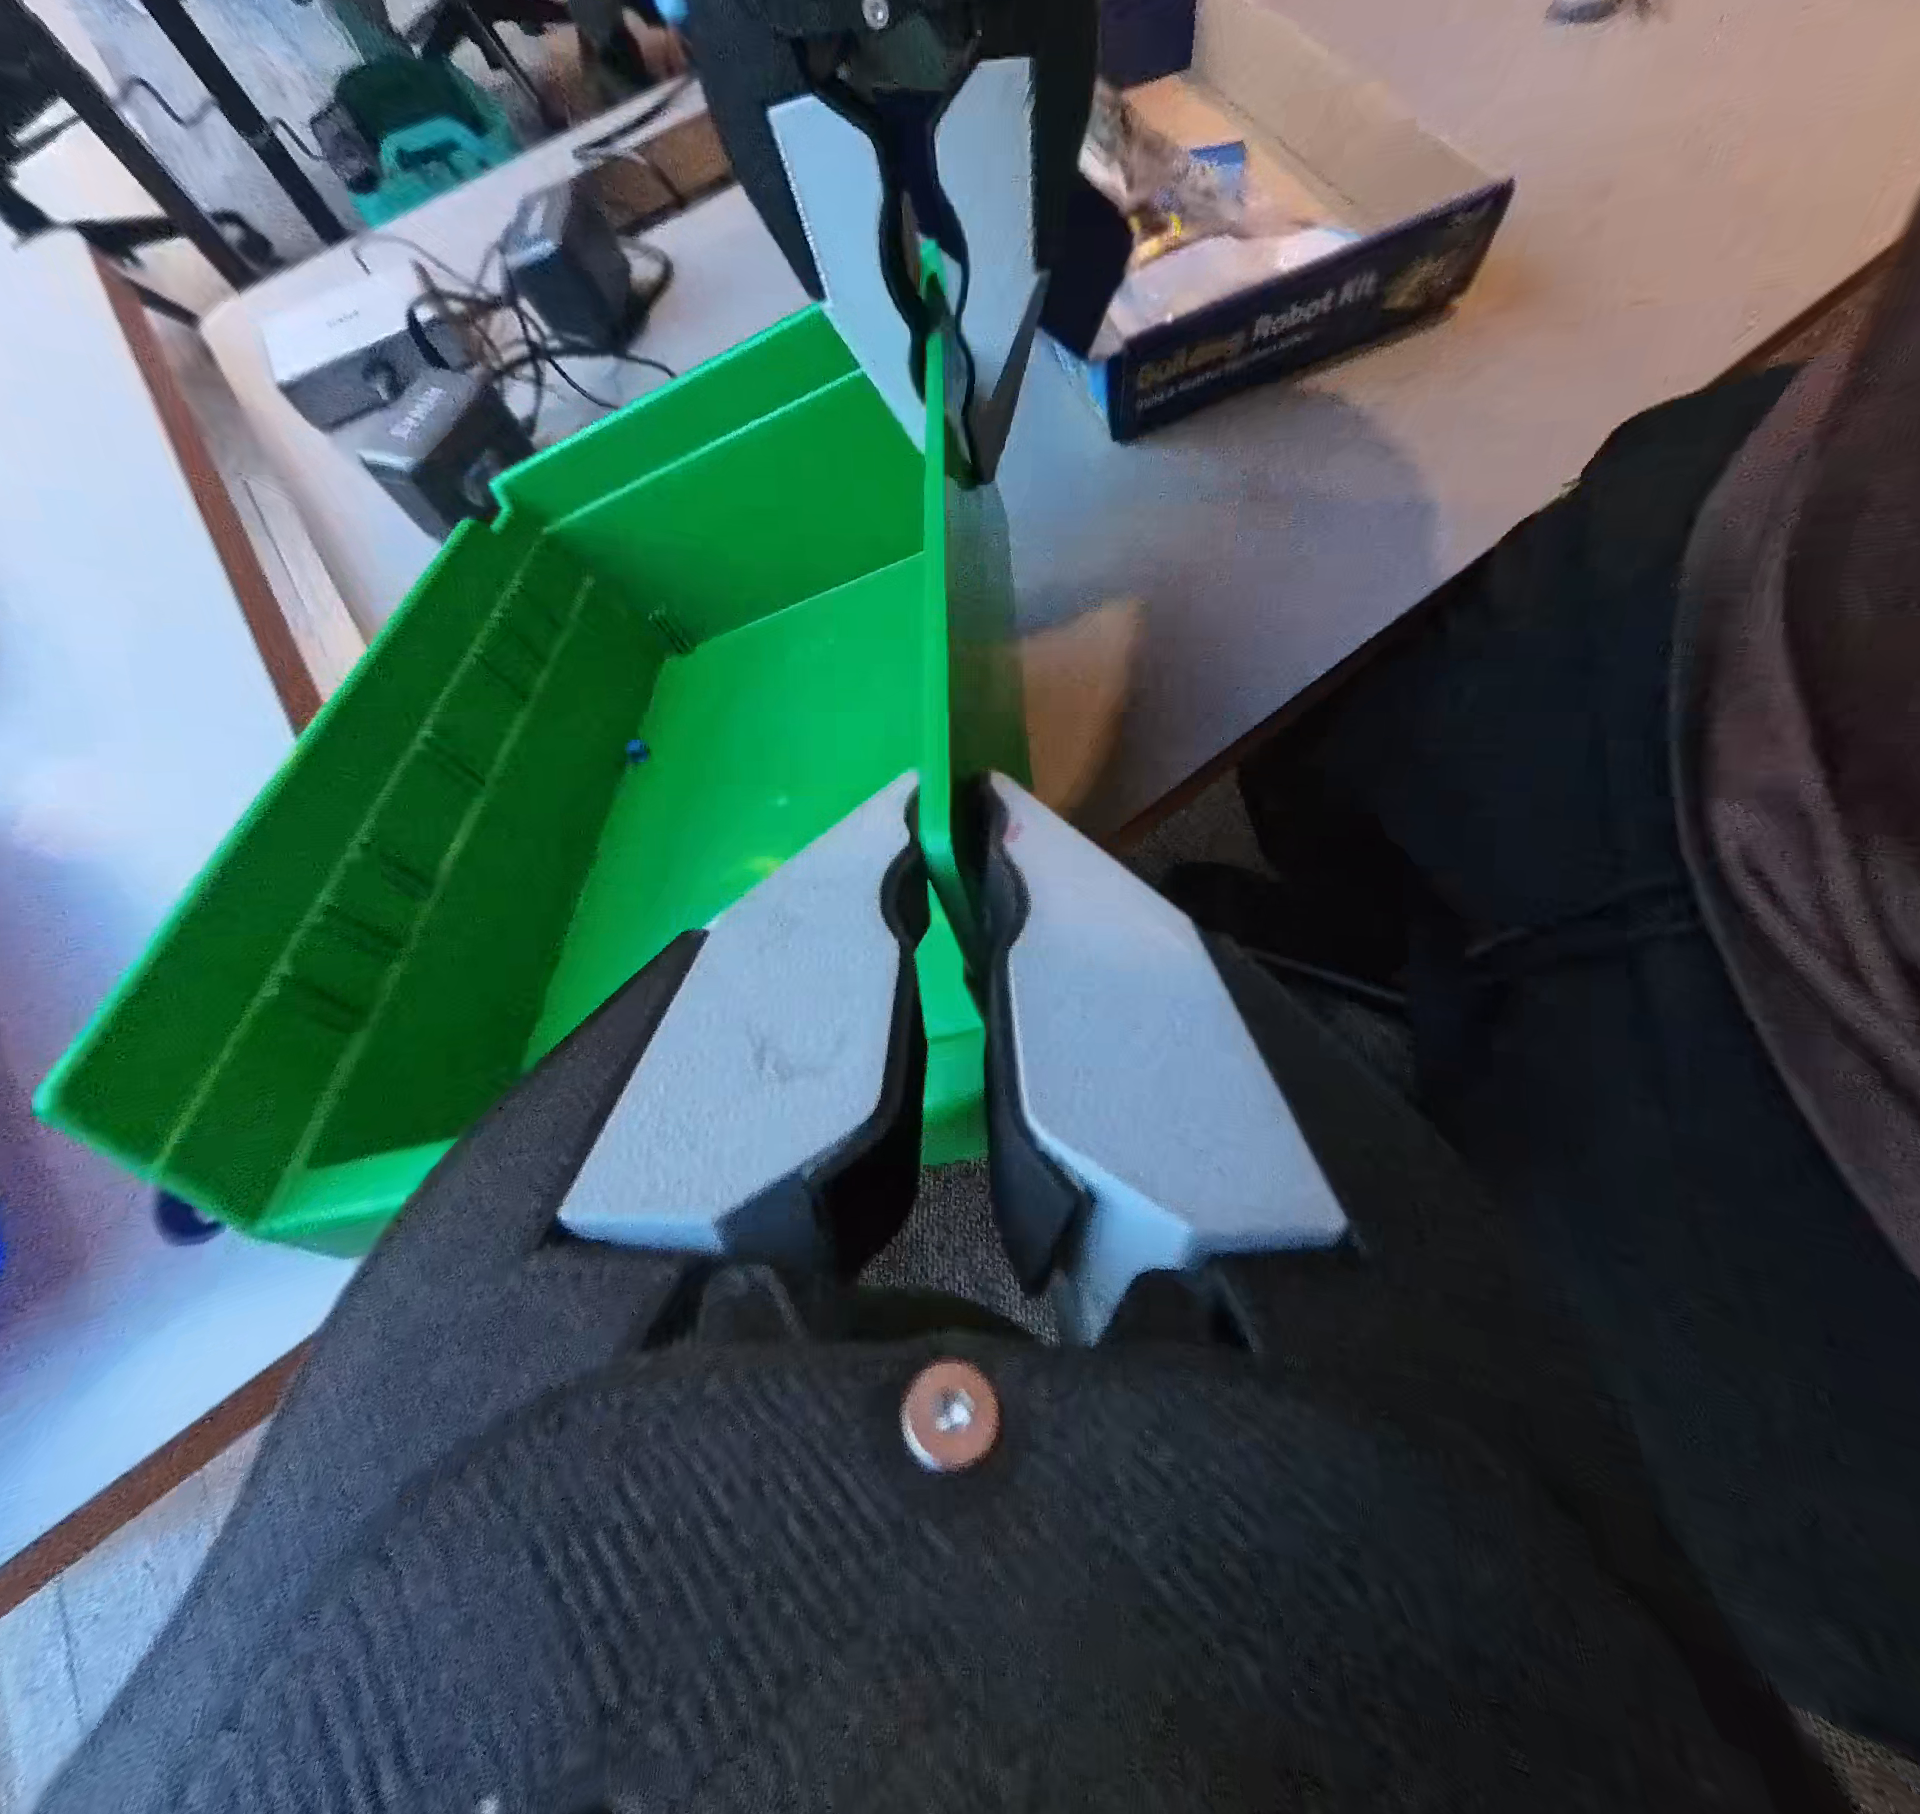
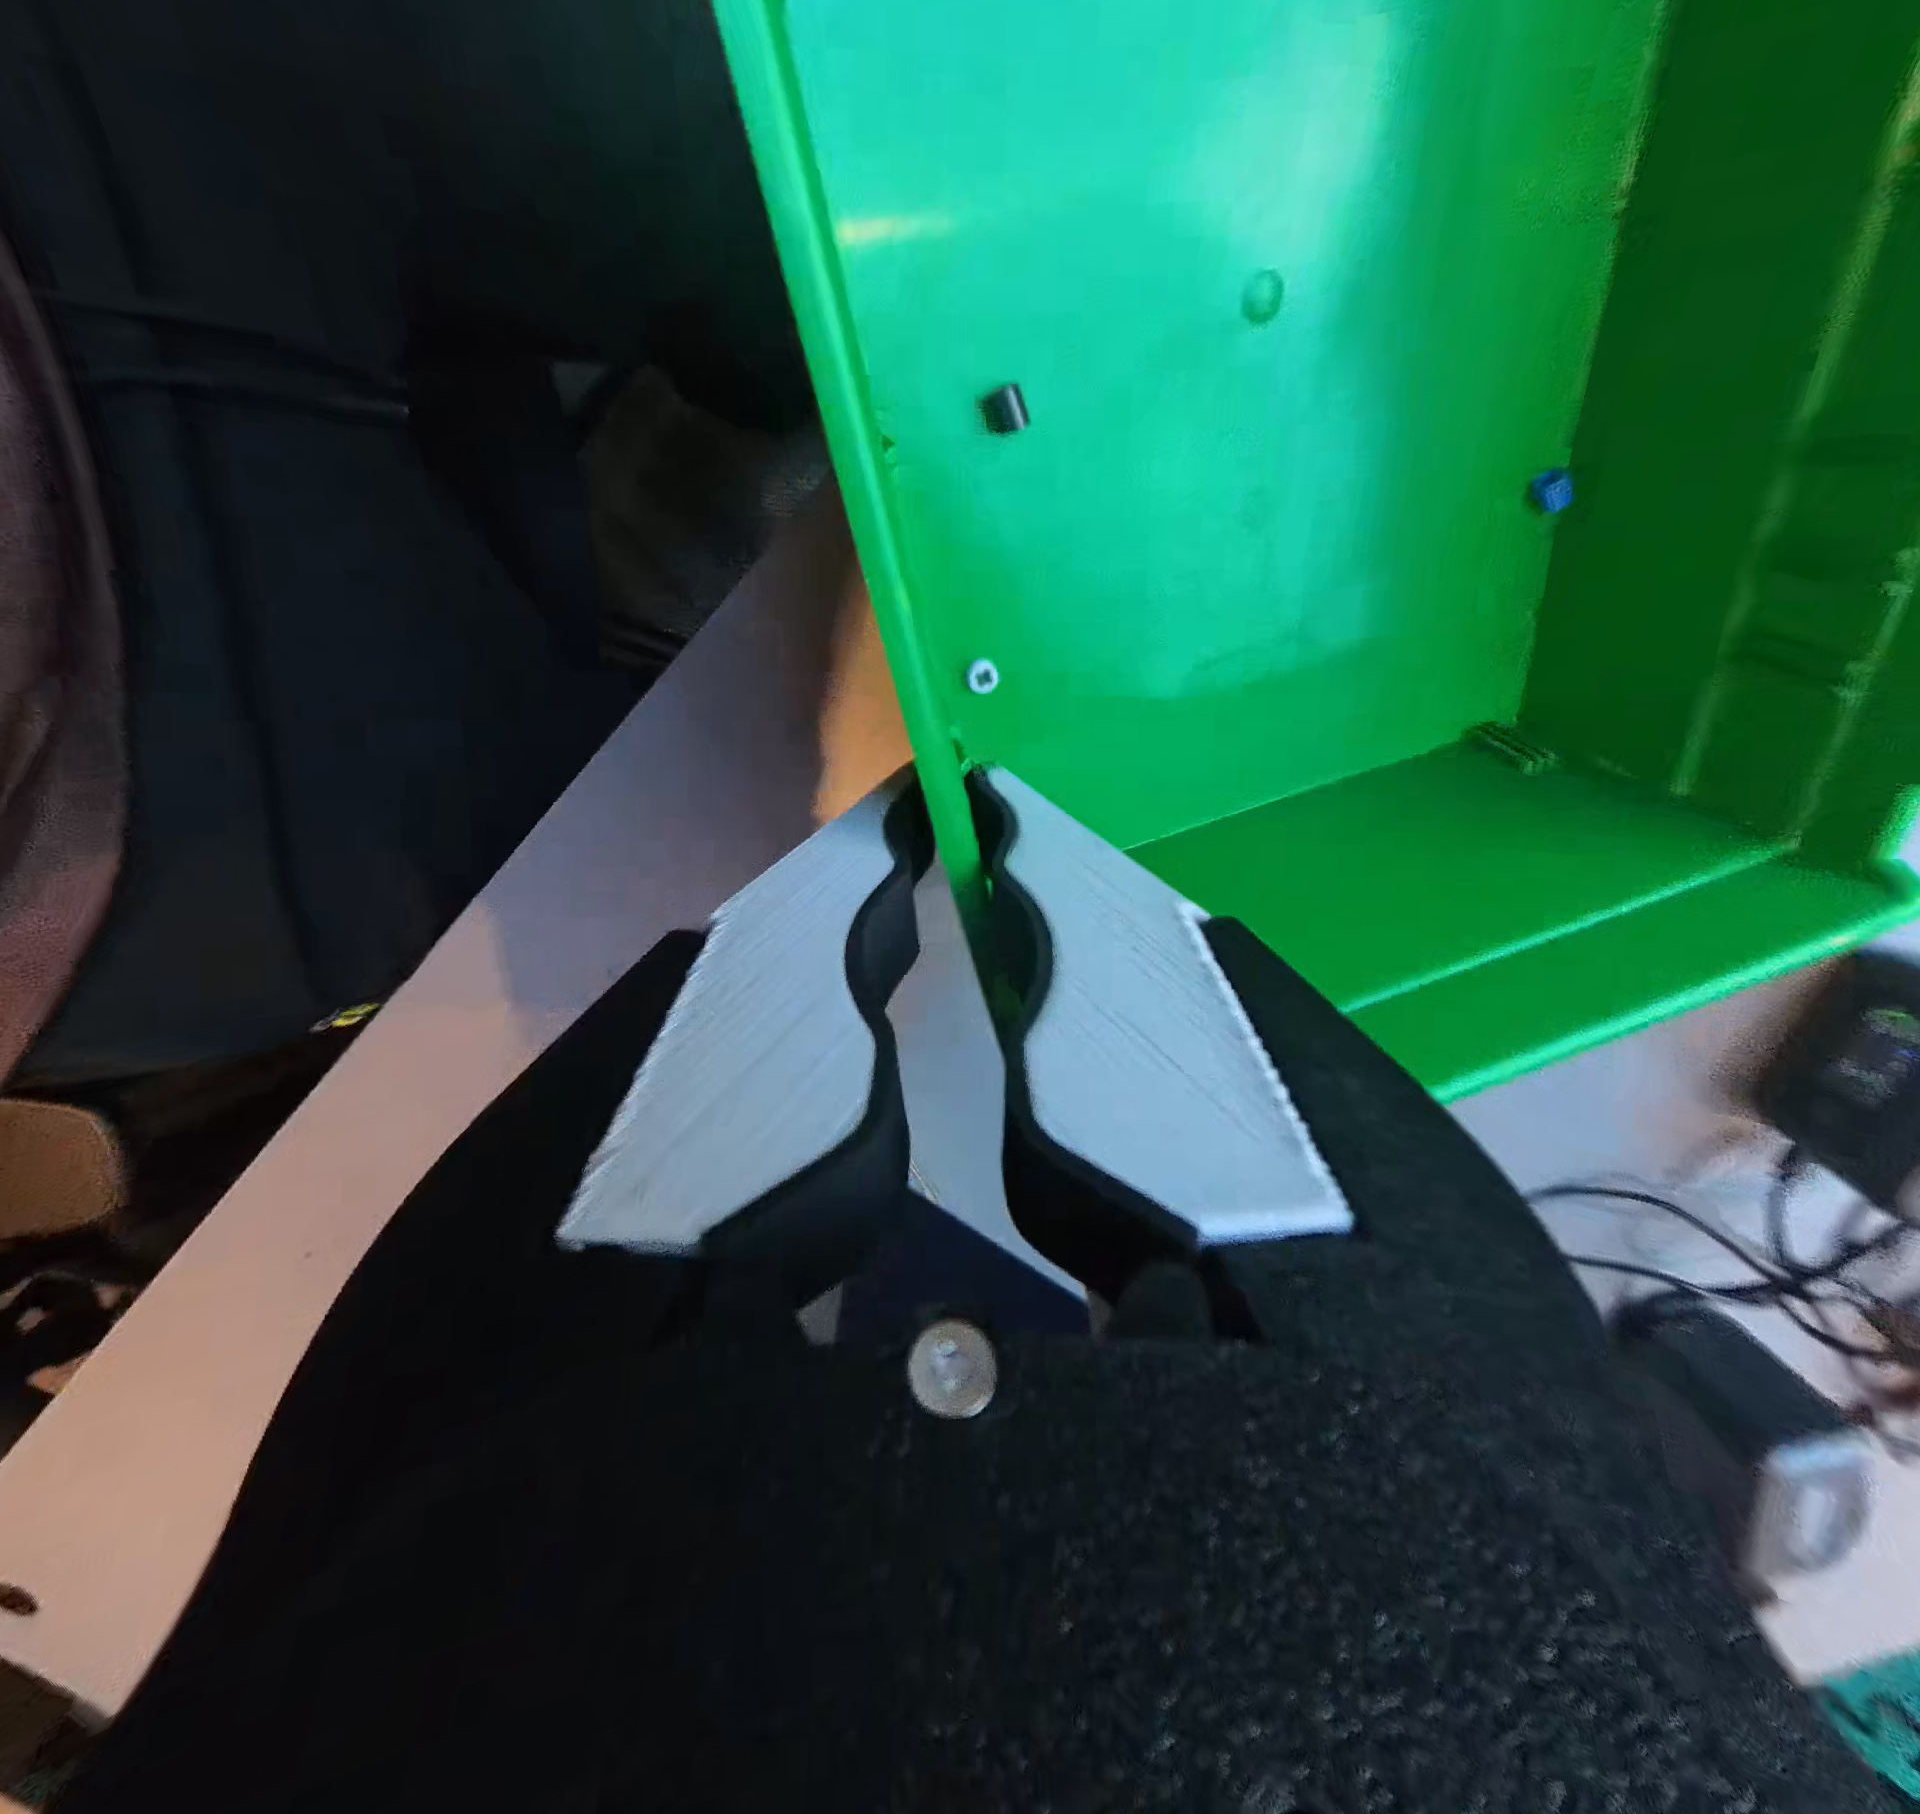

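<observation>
Both the left gripper (image 1: 951, 808) and right gripper (image 2: 951, 798) pinch one side wall of a bright green, open-topped plastic bin (image 1: 436, 829). It has ribbed inner walls, and small black and blue bits lie inside, the right gripper (image 1: 951, 393) clamped toward twelve o'clock.

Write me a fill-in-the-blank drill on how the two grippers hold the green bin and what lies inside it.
1. Both the left gripper and the right gripper are shut on the same side ____ of the green bin.
2. The small loose piece by the bin's inner wall is ____ in colour.
3. The open box on the table behind the bin is dark ____.

Missing words: wall; blue; blue
</observation>
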`<state>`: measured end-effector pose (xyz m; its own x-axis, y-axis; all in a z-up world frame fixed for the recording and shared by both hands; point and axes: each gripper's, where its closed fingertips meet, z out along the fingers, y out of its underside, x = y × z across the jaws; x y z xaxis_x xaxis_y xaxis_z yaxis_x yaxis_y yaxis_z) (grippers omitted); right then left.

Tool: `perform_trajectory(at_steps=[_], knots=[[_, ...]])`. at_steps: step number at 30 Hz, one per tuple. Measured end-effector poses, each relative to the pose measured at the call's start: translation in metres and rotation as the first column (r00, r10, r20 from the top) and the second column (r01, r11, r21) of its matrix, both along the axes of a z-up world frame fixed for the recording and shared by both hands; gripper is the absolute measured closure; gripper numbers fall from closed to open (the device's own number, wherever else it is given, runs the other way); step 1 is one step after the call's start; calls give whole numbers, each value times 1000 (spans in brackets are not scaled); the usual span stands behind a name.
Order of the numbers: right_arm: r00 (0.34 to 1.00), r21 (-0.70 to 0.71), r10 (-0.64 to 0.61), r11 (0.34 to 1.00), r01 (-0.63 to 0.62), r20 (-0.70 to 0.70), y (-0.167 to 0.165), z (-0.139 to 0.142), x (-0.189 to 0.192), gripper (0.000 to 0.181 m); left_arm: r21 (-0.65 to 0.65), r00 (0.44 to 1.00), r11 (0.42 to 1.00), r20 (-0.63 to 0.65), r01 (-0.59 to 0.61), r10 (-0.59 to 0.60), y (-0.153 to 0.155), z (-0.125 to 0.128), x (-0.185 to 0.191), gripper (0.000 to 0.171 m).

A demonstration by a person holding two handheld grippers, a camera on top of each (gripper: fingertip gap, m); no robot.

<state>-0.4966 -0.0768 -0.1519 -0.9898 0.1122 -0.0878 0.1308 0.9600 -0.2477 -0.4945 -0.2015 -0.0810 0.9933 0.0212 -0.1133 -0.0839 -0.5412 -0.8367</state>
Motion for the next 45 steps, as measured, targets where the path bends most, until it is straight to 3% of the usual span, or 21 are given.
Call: perform_trajectory(at_steps=[8, 15, 19, 22, 29, 32, 33, 35, 36, 38, 39, 42, 43, 45], knots=[[991, 52, 29, 998, -22, -131, -37, 121, -55, 177, 140, 998, 989, -50, -41, 48, -42, 96, -46, 171], [979, 252, 181, 956, -153, -93, -44, 201, -179, 177, 363, 986, 919, -1, -152, 164, -52, 142, -152, 170], [971, 366, 231, 901, -234, 51, -58, 242, -251, 178, 553, 956, 781, 207, -290, 209, -61, 149, -215, 171], [955, 455, 223, 842, -290, 194, -69, 255, -295, 178, 636, 914, 667, 357, -389, 193, -63, 143, -250, 171], [883, 618, 141, 665, -420, 448, -86, 266, -351, 180, 689, 782, 427, 619, -585, 72, -65, 128, -293, 171], [861, 661, 107, 597, -455, 497, -103, 274, -372, 179, 687, 733, 321, 679, -652, 34, -70, 127, -306, 171], [852, 670, 94, 576, -468, 514, -109, 276, -378, 179, 680, 723, 310, 690, -664, 34, -72, 126, -309, 170], [830, 682, 73, 534, -501, 553, -117, 277, -384, 179, 623, 683, 346, 726, -702, 80, -74, 117, -315, 166], [820, 687, 61, 512, -516, 570, -120, 276, -385, 179, 577, 667, 403, 734, -710, 125, -74, 109, -316, 163], [805, 697, 52, 469, -542, 591, -123, 274, -388, 180, 429, 651, 539, 685, -724, 329, -80, 88, -320, 146], [797, 700, 35, 456, -549, 602, -125, 274, -389, 180, 389, 668, 573, 610, -722, 427, -86, 87, -322, 130], [779, 693, 20, 442, -569, 627, -127, 270, -392, 180, 305, 664, 591, 276, -746, 695, -105, 96, -330, 94], [770, 684, 30, 439, -583, 638, -127, 270, -392, 180, 272, 642, 592, 161, -759, 749, -108, 96, -333, 76], [753, 663, 39, 447, -601, 657, -131, 268, -390, 180, 241, 636, 617, 4, -749, 771, -100, 92, -334, 65]])
